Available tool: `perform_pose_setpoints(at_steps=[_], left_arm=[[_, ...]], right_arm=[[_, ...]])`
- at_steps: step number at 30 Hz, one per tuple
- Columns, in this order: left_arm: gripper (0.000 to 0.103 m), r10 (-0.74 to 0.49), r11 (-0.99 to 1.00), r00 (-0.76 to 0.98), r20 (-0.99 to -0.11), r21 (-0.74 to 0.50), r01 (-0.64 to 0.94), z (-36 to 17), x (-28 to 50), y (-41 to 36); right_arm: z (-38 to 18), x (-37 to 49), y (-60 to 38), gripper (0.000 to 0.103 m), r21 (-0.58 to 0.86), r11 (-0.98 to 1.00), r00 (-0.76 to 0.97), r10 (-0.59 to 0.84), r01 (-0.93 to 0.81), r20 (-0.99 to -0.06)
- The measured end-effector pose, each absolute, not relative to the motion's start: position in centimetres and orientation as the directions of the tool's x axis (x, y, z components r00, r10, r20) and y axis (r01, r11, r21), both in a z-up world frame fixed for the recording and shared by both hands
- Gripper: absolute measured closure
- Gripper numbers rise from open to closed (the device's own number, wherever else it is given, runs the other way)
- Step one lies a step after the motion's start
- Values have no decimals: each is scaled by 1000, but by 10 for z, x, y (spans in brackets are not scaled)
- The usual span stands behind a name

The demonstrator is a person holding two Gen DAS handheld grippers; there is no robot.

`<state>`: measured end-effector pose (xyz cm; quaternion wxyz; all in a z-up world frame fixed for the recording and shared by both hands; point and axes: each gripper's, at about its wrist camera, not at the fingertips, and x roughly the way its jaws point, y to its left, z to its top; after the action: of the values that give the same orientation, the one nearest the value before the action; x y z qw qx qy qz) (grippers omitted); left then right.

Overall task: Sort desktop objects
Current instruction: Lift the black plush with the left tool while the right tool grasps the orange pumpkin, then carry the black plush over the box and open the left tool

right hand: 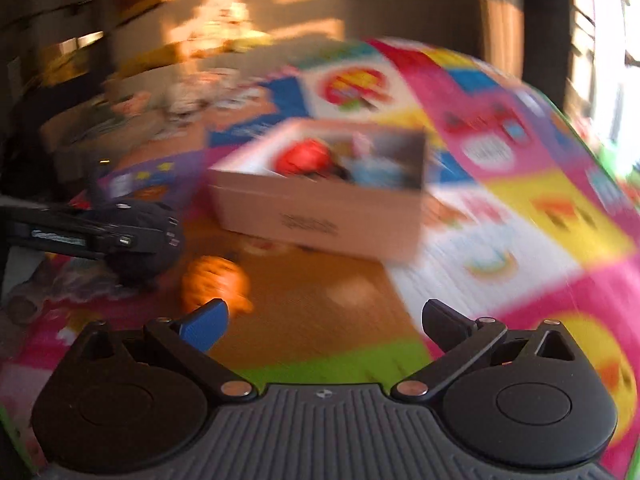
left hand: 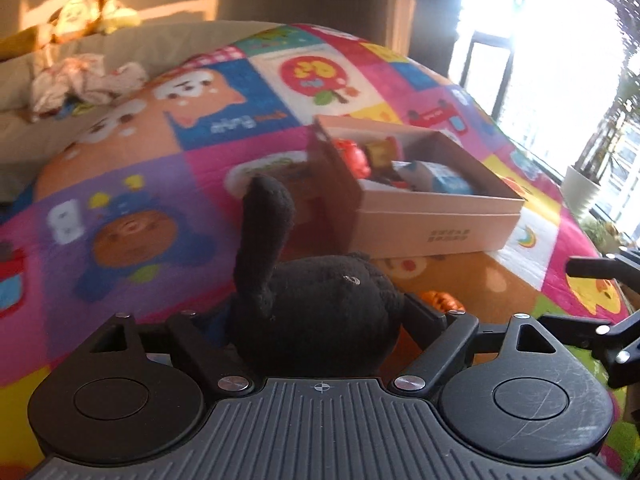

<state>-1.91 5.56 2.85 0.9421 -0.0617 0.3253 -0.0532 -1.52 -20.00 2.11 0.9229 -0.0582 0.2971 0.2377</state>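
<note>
My left gripper [left hand: 316,320] is shut on a black plush toy [left hand: 312,312] whose long ear sticks up; it fills the space between the jaws and hides the fingertips. It also shows in the right wrist view [right hand: 148,236], held by the left gripper at the left. A cardboard box [left hand: 432,220] stands ahead on the colourful mat, holding a red toy [left hand: 354,156] and several other items; it also shows in the right wrist view [right hand: 320,216]. An orange toy [right hand: 214,280] lies on the mat before the box. My right gripper [right hand: 324,320] is open and empty above the mat.
The patchwork play mat [left hand: 120,220] covers the surface. Crumpled cloth [left hand: 84,84] and plush toys [left hand: 92,12] lie at the far left. A window with a potted plant [left hand: 588,184] is at the right. The right view is motion-blurred.
</note>
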Motion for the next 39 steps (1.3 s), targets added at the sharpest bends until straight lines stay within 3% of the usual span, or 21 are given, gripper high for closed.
perform_pose_setpoints(at_steps=[5,9,11,14,22,35,39], left_arm=[[13,-140,982,768,-624,-189,25,30,-35,72],[8,-140,979,771,-622,-205,12,29,-43,79],[8,-155,976,775,-613,-215,25,29,-46,80],[6,-177,975,774,-608,-215,55,31,-48,79],[3,-113,992,770,-628,-121,47,32,-54,61],[2,-8,1000,779,-627,-2,8,20,-30,35],[12,-2,996,796,-605,71,56,19,-36,27]], right_arm=[[19,-8,-142,21,-32,784,634,476,-620,-610],[8,9,-114,34,-36,771,602,467,-636,-647],[4,16,-108,50,-15,770,576,464,-638,-673],[1,18,-107,58,-7,770,559,457,-638,-692],[27,-9,-141,59,-31,767,585,462,-641,-667],[18,-50,-182,59,8,804,550,414,-595,-725],[18,-54,-185,59,10,812,558,410,-584,-722]])
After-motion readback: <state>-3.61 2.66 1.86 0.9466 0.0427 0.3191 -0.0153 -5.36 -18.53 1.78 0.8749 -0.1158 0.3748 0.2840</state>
